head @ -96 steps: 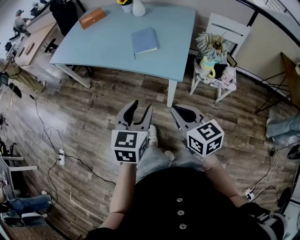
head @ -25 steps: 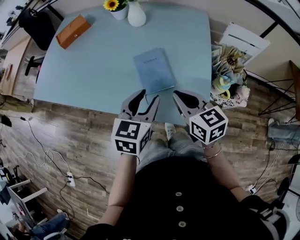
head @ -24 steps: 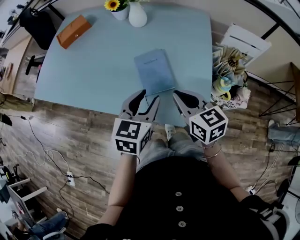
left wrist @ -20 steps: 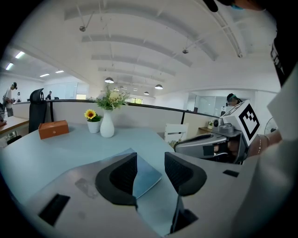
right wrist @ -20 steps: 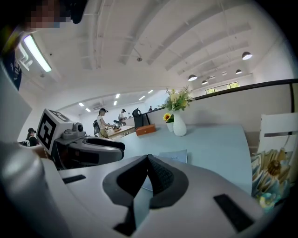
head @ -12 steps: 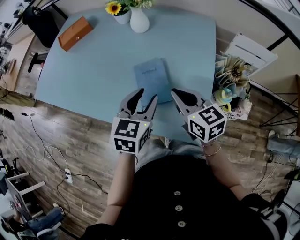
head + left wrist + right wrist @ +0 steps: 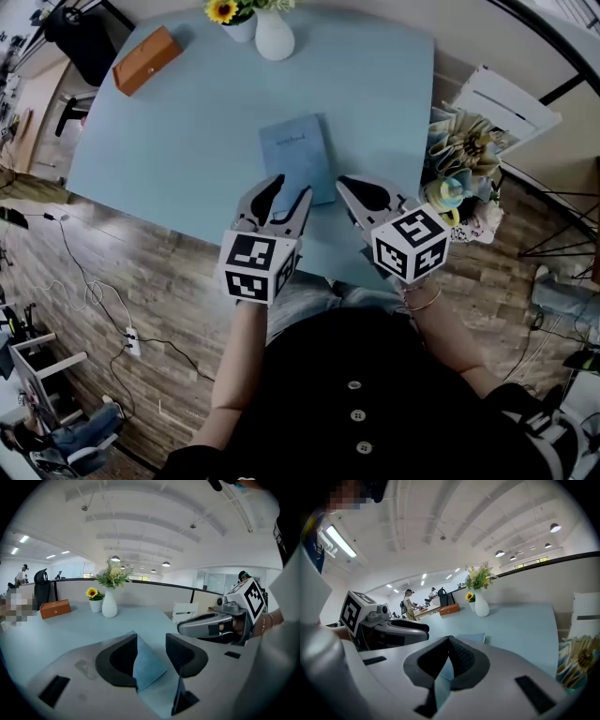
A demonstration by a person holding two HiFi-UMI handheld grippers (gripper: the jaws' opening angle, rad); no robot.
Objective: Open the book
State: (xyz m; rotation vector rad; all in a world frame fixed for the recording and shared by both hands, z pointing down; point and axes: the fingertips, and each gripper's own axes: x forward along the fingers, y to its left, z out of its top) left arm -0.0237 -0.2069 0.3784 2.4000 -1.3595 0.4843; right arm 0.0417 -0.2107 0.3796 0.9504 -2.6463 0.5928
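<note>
Blue book [image 7: 296, 169] closed on table [image 7: 187, 122], left claw [image 7: 151, 641] parted, right claw [image 7: 449, 638] pinched together.

The person is wearing a black top [image 7: 328, 412] with pale buttons [image 7: 354, 384] running down its front, faded jeans [image 7: 298, 298] and a thin bracelet [image 7: 419, 302] on the right wrist. The left tongs [image 7: 291, 185] and right tongs [image 7: 343, 182] are showing grey shells and black ribbed pads. The left cube [image 7: 255, 269] and right cube [image 7: 410, 247] are white, bearing black square markers.
</note>
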